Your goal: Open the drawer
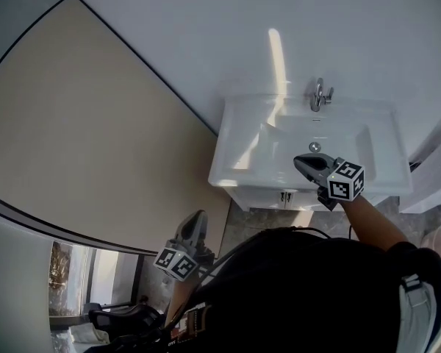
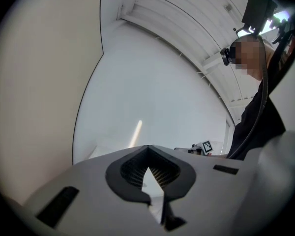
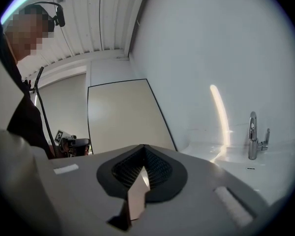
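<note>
Item: white flat drawer front (image 1: 268, 197) with two small dark pulls, set directly beneath the white rectangular ceramic washbasin (image 1: 235, 169) with the chrome single-lever tap (image 1: 320, 94) against the pale wall. Condition: the front is seen flush with the vanity and is judged fully shut; no gap is shown. Right gripper (image 1: 303, 160), grey with a black-and-white marker cube: held over the basin, above the drawer and clear of it; fingers are closed together, with nothing between them. Left gripper (image 1: 198, 216), of the same make: held low and to the left of the vanity, well apart from the drawer; fingers are likewise closed on nothing. Progress: nothing of the task is judged done. Outstanding: a gripper is to be brought down to a pull, the pull is to be taken, and the drawer is to be drawn outward.
</note>
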`<control>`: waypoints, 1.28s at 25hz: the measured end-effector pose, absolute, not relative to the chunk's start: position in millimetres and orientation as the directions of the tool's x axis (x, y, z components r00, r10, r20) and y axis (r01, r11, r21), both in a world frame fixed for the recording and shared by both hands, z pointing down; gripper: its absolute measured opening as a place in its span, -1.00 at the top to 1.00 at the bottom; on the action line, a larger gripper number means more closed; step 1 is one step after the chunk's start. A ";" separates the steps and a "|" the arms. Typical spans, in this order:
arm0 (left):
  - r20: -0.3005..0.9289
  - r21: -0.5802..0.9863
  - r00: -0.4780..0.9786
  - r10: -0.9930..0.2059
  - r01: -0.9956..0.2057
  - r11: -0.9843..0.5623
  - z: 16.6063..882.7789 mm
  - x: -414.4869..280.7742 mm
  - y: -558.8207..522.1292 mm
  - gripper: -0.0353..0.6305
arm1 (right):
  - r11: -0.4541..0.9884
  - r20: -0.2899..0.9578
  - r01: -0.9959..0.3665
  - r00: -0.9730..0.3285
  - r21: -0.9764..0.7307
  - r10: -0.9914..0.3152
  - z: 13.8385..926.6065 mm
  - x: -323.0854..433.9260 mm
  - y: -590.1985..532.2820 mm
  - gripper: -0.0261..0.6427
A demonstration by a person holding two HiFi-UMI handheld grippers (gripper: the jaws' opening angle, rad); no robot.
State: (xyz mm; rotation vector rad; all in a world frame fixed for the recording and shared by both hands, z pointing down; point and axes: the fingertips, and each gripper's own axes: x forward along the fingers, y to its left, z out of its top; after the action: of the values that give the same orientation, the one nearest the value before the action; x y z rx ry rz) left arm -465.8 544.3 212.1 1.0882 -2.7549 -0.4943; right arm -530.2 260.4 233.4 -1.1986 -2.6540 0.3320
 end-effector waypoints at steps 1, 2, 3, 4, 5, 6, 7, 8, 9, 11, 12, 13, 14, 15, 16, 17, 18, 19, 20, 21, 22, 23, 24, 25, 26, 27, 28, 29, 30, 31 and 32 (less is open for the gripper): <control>0.015 0.347 -0.724 -0.690 -0.644 0.682 211.8 -475.3 534.5 0.92 | 0.644 0.095 0.708 -0.648 -0.289 0.756 234.1 -538.4 252.8 0.95; 0.020 0.344 -0.718 -0.696 -0.649 0.679 212.0 -484.9 524.5 0.92 | 0.647 0.094 0.707 -0.651 -0.287 0.753 234.9 -546.5 244.3 0.95; 0.023 0.343 -0.712 -0.702 -0.654 0.674 212.5 -494.6 514.6 0.92 | 0.652 0.092 0.703 -0.657 -0.284 0.748 235.7 -554.4 235.0 0.95; 0.024 0.345 -0.705 -0.709 -0.659 0.668 213.3 -503.7 504.9 0.92 | 0.660 0.091 0.696 -0.665 -0.283 0.741 236.7 -561.7 225.7 0.95; 0.026 0.348 -0.696 -0.718 -0.667 0.659 214.9 -511.8 496.1 0.92 | 0.668 0.089 0.688 -0.674 -0.284 0.733 237.8 -567.8 217.2 0.95; 0.026 0.350 -0.684 -0.729 -0.676 0.648 217.3 -518.8 488.5 0.92 | 0.676 0.088 0.679 -0.684 -0.285 0.724 238.9 -572.2 209.9 0.95; 0.026 0.352 -0.670 -0.742 -0.689 0.634 220.6 -525.3 482.3 0.92 | 0.685 0.087 0.670 -0.694 -0.285 0.715 239.7 -575.1 203.5 0.95; 0.025 0.350 -0.653 -0.757 -0.704 0.619 223.4 -532.0 476.8 0.92 | 0.695 0.086 0.660 -0.704 -0.285 0.705 240.3 -577.3 197.7 0.95; 0.027 0.345 -0.636 -0.771 -0.718 0.605 224.0 -539.6 471.2 0.92 | 0.706 0.086 0.649 -0.716 -0.284 0.693 240.9 -579.7 192.1 0.95; 0.031 0.340 -0.602 -0.798 -0.744 0.575 223.2 -558.0 460.9 0.92 | 0.734 0.092 0.619 -0.743 -0.281 0.663 242.7 -585.6 181.6 0.95; 0.028 0.342 -0.583 -0.812 -0.758 0.556 224.0 -568.1 456.6 0.92 | 0.749 0.097 0.601 -0.758 -0.280 0.645 244.3 -588.7 176.9 0.95; 0.024 0.349 -0.562 -0.827 -0.770 0.534 224.5 -578.2 451.9 0.92 | 0.765 0.103 0.581 -0.774 -0.277 0.625 246.1 -591.7 172.7 0.95; 0.019 0.356 -0.540 -0.842 -0.783 0.510 225.1 -588.4 447.8 0.92 | 0.782 0.108 0.560 -0.790 -0.274 0.603 247.9 -594.6 169.5 0.95; 0.013 0.364 -0.515 -0.857 -0.796 0.484 226.5 -598.9 445.3 0.92 | 0.799 0.114 0.537 -0.807 -0.269 0.580 249.4 -597.7 167.6 0.95; 0.006 0.369 -0.490 -0.872 -0.809 0.457 228.2 -609.9 444.4 0.92 | 0.816 0.118 0.514 -0.823 -0.265 0.556 250.2 -601.3 167.0 0.95; 0.000 0.372 -0.464 -0.886 -0.822 0.431 229.6 -621.4 445.0 0.92 | 0.832 0.121 0.490 -0.838 -0.260 0.532 249.9 -605.6 167.5 0.95; -0.004 0.374 -0.439 -0.898 -0.834 0.406 230.2 -633.3 446.8 0.92 | 0.847 0.123 0.467 -0.853 -0.254 0.507 248.6 -610.6 169.0 0.95; -0.005 0.374 -0.415 -0.910 -0.844 0.383 230.1 -645.6 450.0 0.92 | 0.861 0.123 0.443 -0.868 -0.250 0.482 246.4 -615.9 171.7 0.95; -0.006 0.376 -0.390 -0.921 -0.854 0.360 229.4 -658.1 454.6 0.92 | 0.874 0.121 0.419 -0.881 -0.247 0.457 243.6 -621.1 175.4 0.95; -0.007 0.378 -0.363 -0.932 -0.864 0.334 228.1 -670.5 459.9 0.92 | 0.885 0.118 0.395 -0.894 -0.245 0.432 240.5 -625.4 179.5 0.95; -0.011 0.381 -0.331 -0.943 -0.874 0.302 226.5 -682.5 464.8 0.92 | 0.897 0.114 0.369 -0.908 -0.245 0.404 237.1 -628.6 182.9 0.95; -0.017 0.384 -0.297 -0.955 -0.884 0.268 224.4 -694.4 468.3 0.92 | 0.908 0.110 0.338 -0.921 -0.247 0.373 233.7 -630.8 184.6 0.95; -0.018 0.384 -0.266 -0.964 -0.892 0.238 221.9 -706.4 469.5 0.92 | 0.920 0.108 0.302 -0.936 -0.249 0.336 231.2 -632.4 184.3 0.95; -0.017 0.383 -0.239 -0.971 -0.899 0.214 219.4 -718.0 468.6 0.92 | 0.931 0.109 0.263 -0.948 -0.253 0.298 230.2 -633.5 182.9 0.95; -0.014 0.385 -0.213 -0.977 -0.903 0.191 217.7 -728.1 466.5 0.92 | 0.939 0.113 0.225 -0.959 -0.259 0.261 230.8 -634.1 181.7 0.95; -0.011 0.390 -0.187 -0.982 -0.905 0.167 217.6 -736.6 464.2 0.92 | 0.945 0.119 0.192 -0.966 -0.265 0.230 232.6 -634.3 181.5 0.95; -0.009 0.398 -0.161 -0.987 -0.906 0.144 219.0 -743.5 461.6 0.92 | 0.949 0.125 0.164 -0.971 -0.270 0.204 235.2 -633.9 182.3 0.95; -0.005 0.406 -0.134 -0.991 -0.906 0.120 221.5 -749.0 458.1 0.92 | 0.951 0.132 0.140 -0.974 -0.276 0.181 238.0 -632.6 183.1 0.95; -0.001 0.415 -0.104 -0.995 -0.905 0.094 224.6 -752.9 452.8 0.92 | 0.953 0.140 0.114 -0.977 -0.280 0.158 240.5 -630.0 182.6 0.95; 0.004 0.424 -0.071 -0.997 -0.903 0.066 227.8 -755.1 445.6 0.92 | 0.955 0.148 0.085 -0.980 -0.283 0.132 242.9 -626.2 180.3 0.95; 0.008 0.432 -0.035 -0.999 -0.901 0.035 231.4 -755.8 436.6 0.92 | 0.956 0.158 0.052 -0.982 -0.287 0.101 245.4 -621.1 176.3 0.95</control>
State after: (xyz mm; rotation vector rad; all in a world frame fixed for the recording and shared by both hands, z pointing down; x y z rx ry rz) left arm -755.8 436.6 231.4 1.9367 -2.0101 -0.4477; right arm -621.1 176.3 245.4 -0.1160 -2.9375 0.4242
